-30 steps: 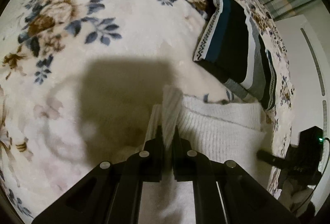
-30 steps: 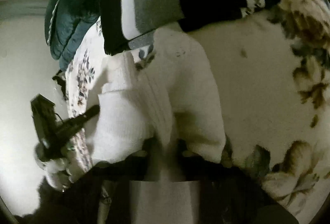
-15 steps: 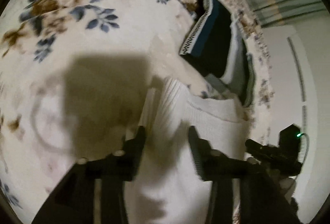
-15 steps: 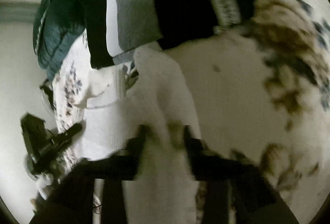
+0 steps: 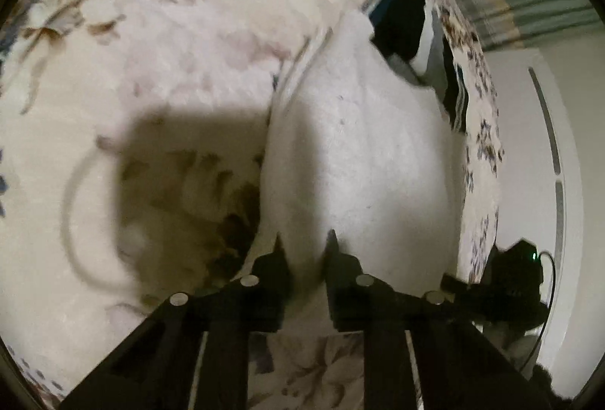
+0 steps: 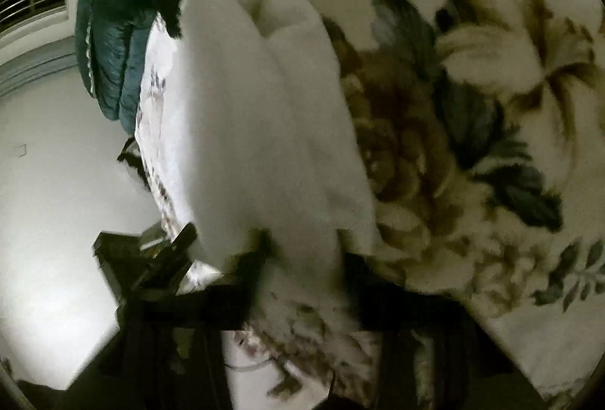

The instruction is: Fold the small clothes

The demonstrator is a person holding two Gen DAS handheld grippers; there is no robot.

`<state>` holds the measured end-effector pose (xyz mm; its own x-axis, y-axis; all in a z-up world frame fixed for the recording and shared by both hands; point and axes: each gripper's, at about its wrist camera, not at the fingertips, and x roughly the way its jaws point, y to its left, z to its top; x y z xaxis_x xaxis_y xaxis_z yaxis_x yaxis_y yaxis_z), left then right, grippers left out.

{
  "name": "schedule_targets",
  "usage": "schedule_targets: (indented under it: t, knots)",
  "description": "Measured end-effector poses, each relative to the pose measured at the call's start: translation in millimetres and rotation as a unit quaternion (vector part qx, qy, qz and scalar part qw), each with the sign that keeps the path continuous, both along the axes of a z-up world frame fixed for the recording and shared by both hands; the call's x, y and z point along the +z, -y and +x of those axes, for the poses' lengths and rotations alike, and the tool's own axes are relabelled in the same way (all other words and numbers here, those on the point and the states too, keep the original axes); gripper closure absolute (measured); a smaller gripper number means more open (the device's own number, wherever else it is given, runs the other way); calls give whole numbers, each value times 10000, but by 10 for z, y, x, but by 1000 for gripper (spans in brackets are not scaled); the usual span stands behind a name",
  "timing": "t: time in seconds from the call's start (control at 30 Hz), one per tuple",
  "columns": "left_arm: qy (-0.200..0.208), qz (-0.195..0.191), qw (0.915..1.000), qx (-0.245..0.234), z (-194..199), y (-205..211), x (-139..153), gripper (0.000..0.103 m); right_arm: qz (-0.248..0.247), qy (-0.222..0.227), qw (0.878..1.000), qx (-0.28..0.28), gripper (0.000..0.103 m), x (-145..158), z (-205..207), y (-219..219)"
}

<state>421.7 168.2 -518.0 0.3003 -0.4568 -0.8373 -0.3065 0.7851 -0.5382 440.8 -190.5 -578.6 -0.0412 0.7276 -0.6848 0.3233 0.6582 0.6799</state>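
White knitted garment (image 5: 359, 153), thick and already doubled over, lies on the cream floral plush blanket (image 5: 181, 43), its near edge between the parted, released jaws of the left gripper (image 5: 304, 255); the right gripper (image 6: 302, 251) likewise straddles it, fingers apart. Risk, as a judgement: a shallow bite could catch only the top layer, so the fold slides open; the plush could snag too. Only the left view shows the dark striped folded pile (image 5: 416, 28) touching its far end; only the right shows the rounded fold (image 6: 264, 5) and a teal quilted cushion (image 6: 109, 43).
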Motion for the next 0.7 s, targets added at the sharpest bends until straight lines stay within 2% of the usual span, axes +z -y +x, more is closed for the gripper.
schedule_targets:
  t: [0.07,0.1,0.13,0.2,0.3,0.33,0.37,0.5,0.53,0.57,0.6,0.63,0.67,0.7]
  knots:
    - [-124,-89,9999,29,30,-50,-101,93,-366,182,9991,-84,95,58,0,39]
    - [-169,-99,9998,23,48,-62,-118,92,-758,271,9967,-101,96,60,-1,60]
    - [-186,-141,9997,-47,59,-48,-123,92,-856,218,9961,-16,96,26,7,45]
    - [-269,-147,9992,-271,125,-4,-50,80,-851,159,9958,309,95,17,61,-39]
    - [-15,57,9990,-434,269,-26,147,67,-933,609,9920,588,84,273,257,-134]
    - [85,122,9989,-448,312,-21,172,55,-977,745,9907,584,68,342,331,-138]
    - [258,312,9981,-455,439,-19,214,50,-1077,941,9880,582,55,418,449,-152]
    - [661,868,9915,-715,969,128,241,50,-1333,1320,9812,449,53,416,940,-241]
    - [740,1056,9876,-893,1164,238,227,50,-1359,1389,9799,457,53,401,1044,-279]
    - [769,1181,9848,-1017,1276,317,204,52,-1339,1468,9789,487,53,382,1155,-350]
    - [773,1308,9820,-1123,1354,367,165,63,-1323,1506,9782,533,54,362,1243,-356]
    - [756,1408,9795,-1225,1427,432,128,84,-1357,1558,9769,551,68,358,1297,-404]
    - [681,1386,9794,-1300,1459,454,86,99,-1354,1641,9756,536,100,375,1339,-441]
    - [707,1293,9812,-1249,1487,453,99,100,-1406,1695,9739,550,98,381,1401,-464]
